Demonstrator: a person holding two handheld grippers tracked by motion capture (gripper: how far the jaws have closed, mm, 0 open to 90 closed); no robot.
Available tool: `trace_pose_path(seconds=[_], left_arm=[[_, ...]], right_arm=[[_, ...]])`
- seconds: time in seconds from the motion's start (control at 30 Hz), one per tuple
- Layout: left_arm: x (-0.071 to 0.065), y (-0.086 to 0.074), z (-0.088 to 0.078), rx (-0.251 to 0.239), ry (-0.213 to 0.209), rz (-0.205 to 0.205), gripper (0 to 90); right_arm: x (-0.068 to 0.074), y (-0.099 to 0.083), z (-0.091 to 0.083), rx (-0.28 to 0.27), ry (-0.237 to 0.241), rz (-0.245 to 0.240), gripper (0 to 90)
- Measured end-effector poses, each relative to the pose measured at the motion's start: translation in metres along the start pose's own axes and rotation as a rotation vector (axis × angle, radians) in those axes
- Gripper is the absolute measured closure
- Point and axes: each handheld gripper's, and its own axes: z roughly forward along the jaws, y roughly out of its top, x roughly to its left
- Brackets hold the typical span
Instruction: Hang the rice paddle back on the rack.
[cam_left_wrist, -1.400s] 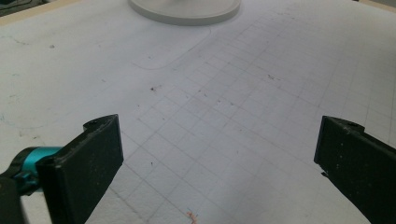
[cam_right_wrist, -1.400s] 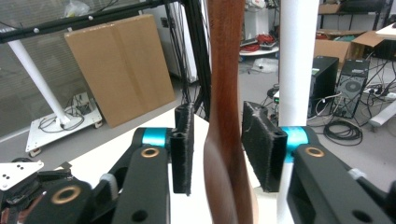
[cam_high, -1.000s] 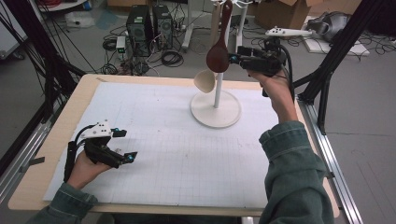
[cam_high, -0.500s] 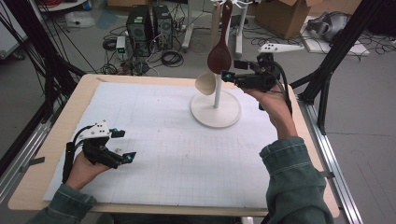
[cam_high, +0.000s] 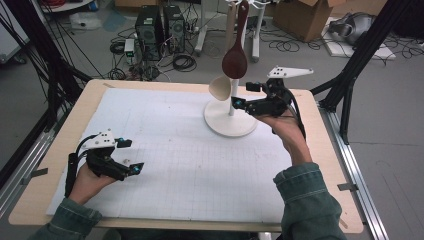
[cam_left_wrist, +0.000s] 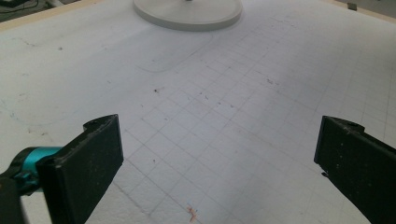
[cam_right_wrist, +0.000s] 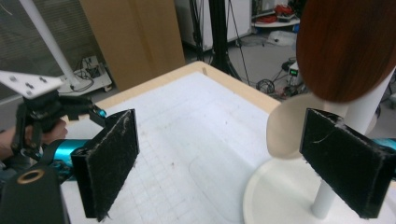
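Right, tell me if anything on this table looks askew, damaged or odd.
Nothing stands out. The dark wooden spoon and pale spoon hang on the white stand, which stands upright. The grid mat lies flat, with only small specks.

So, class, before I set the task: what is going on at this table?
A person works with a gripper in each hand. The right gripper sits beside a white stand from which a dark wooden spoon and a pale spoon hang. Its fingers have just been opening and hold nothing; the dark spoon hangs free. The left gripper rests open on the white gridded mat, well away from the stand.
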Motion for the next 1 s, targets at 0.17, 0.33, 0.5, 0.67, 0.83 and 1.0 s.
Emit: trace_pose_path(seconds=[0.17,0.33,0.5,0.67,0.83,1.0], left_arm=[[0.000,0.000,0.000,-0.001,0.000,-0.003,1.7],[0.000,0.000,0.000,-0.002,-0.001,0.001,1.7],[0.000,0.000,0.000,-0.001,-0.001,0.000,1.7],[0.000,0.000,0.000,-0.001,-0.003,0.001,1.7],[0.001,0.001,0.000,-0.002,-0.001,0.004,1.7],[0.001,0.000,0.000,-0.005,0.000,-0.003,1.7]], right_arm=[[0.002,-0.020,0.004,0.027,-0.004,0.009,9.9],[0.005,-0.038,0.005,0.053,-0.005,0.016,9.8],[0.008,-0.053,0.001,0.064,-0.002,0.027,9.8],[0.011,-0.067,-0.003,0.066,0.009,0.034,10.0],[0.014,-0.078,-0.006,0.077,0.004,0.046,9.9],[0.014,-0.091,-0.009,0.084,-0.009,0.051,9.9]])
